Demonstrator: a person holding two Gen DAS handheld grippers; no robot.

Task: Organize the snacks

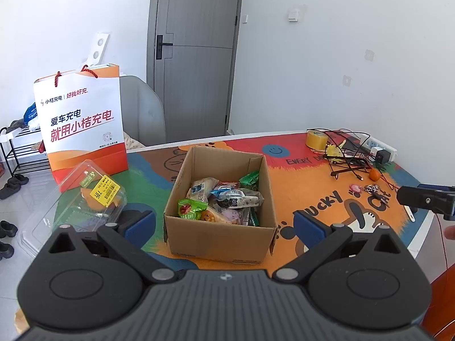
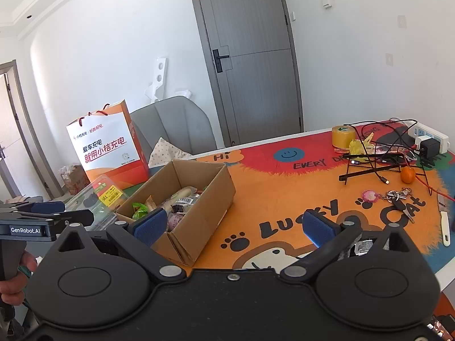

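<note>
An open cardboard box point(image 1: 182, 233) stands on the colourful table mat and holds several wrapped snacks point(image 1: 224, 199). The box also shows in the right wrist view point(image 2: 210, 199). A clear plastic clamshell container point(image 1: 85, 199) with a yellow label lies left of the box, also visible in the right wrist view point(image 2: 105, 196). My left gripper point(image 1: 224, 224) is open and empty, held in front of the box. My right gripper point(image 2: 234, 227) is open and empty, over the mat right of the box.
An orange and white paper bag point(image 1: 82, 119) stands behind the clamshell. At the far right lie a tape roll point(image 2: 342, 136), tangled cables with a wire stand point(image 2: 378, 159), a power strip point(image 2: 429, 137), a tangerine point(image 2: 408, 174), keys point(image 2: 398, 199) and a white knife point(image 2: 445, 227).
</note>
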